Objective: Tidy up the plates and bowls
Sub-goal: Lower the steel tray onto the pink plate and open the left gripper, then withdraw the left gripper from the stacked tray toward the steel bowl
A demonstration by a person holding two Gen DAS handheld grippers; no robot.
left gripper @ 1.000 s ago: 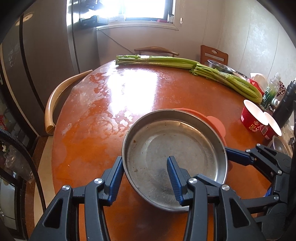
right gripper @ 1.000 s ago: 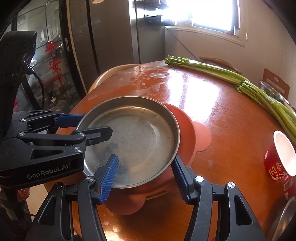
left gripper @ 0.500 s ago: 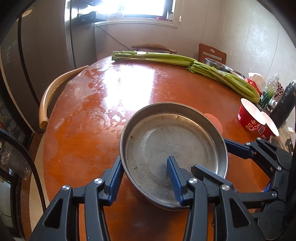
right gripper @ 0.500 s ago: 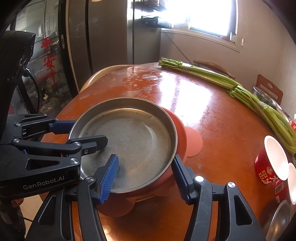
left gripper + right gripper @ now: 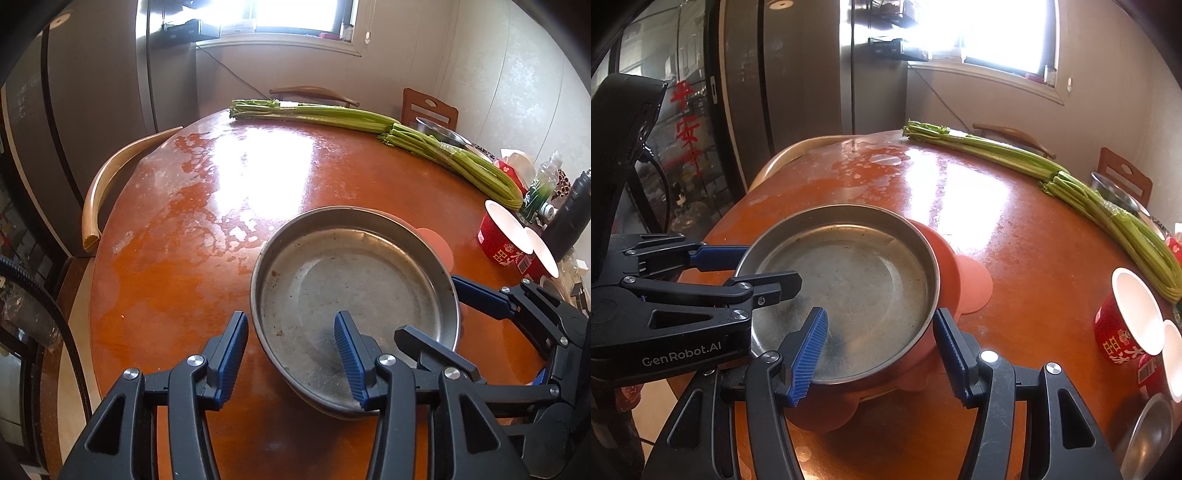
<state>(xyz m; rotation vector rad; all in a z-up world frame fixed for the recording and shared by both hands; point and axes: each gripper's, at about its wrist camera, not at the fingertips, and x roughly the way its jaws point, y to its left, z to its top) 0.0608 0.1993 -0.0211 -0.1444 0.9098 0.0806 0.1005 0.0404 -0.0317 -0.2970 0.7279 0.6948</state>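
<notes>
A round steel plate (image 5: 351,291) (image 5: 849,288) rests on an orange plastic dish (image 5: 945,273) with round lobes, on the brown round table (image 5: 207,229). My left gripper (image 5: 291,350) is open and straddles the plate's near left rim, one finger inside, one outside. My right gripper (image 5: 882,354) is open and straddles the near right rim of the plate and dish. Each gripper shows in the other's view, the right one (image 5: 480,299) and the left one (image 5: 738,273). Neither finger pair presses the rim.
Two long celery bunches (image 5: 369,125) (image 5: 1071,192) lie across the far side. Red paper cups (image 5: 502,236) (image 5: 1126,317), bottles (image 5: 569,218) and a steel bowl (image 5: 1152,435) crowd the right edge. A curved chair back (image 5: 107,181) stands at the left, a fridge (image 5: 798,85) beyond.
Both grippers have pulled back and risen slightly; the view shows more of the table. The plate and dish keep their place between the fingers, jaws unchanged.
</notes>
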